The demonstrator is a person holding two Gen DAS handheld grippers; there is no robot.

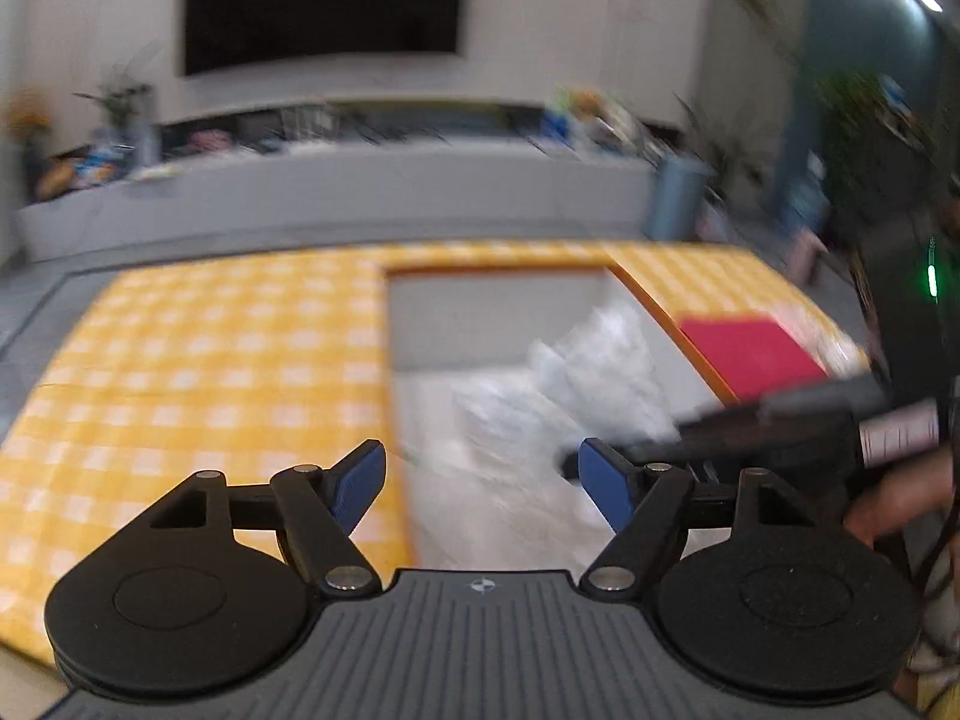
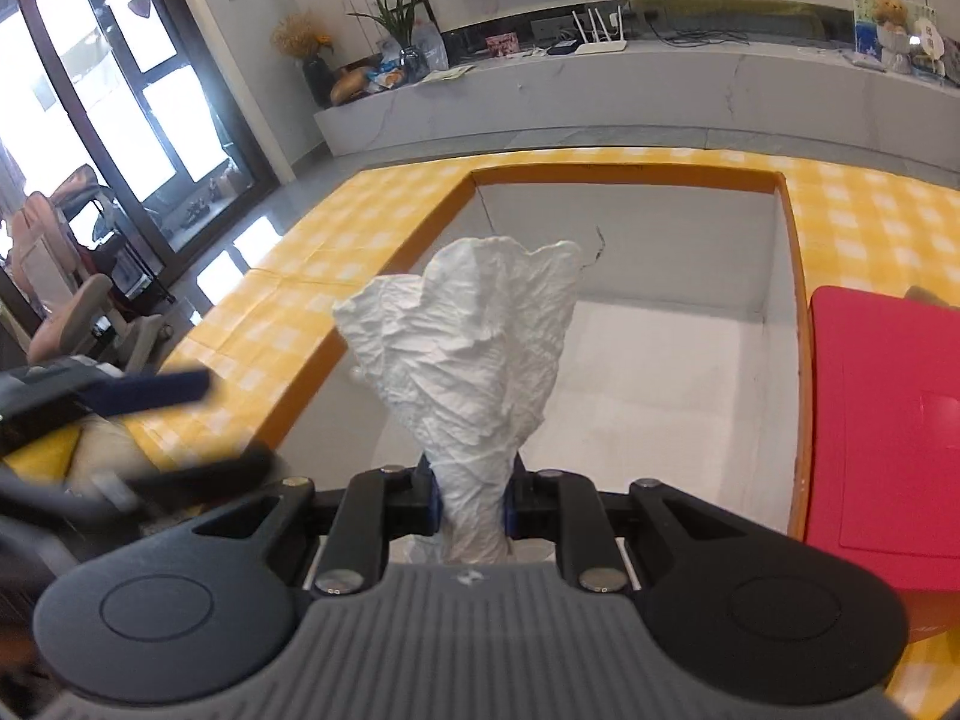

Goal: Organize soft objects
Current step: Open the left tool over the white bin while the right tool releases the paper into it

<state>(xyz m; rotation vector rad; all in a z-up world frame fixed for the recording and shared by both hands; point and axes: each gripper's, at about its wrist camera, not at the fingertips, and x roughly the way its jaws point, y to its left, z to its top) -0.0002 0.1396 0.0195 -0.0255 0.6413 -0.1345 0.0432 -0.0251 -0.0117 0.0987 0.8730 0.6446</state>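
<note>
The left gripper [image 1: 483,474], at the bottom of its frame, is wide open and holds nothing. The right gripper [image 2: 471,501] pinches a white tissue [image 2: 468,336] at its lower end, above the box [image 2: 630,177]. The thin tissue could slip or tear if pulled. A yellow checked cloth [image 2: 288,312] covers the table; a TV [image 1: 324,0] hangs on the wall in the upper frame.

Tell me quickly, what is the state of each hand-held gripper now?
Left hand-held gripper: open, holding nothing.
Right hand-held gripper: closed on the crumpled white tissue paper.
</note>
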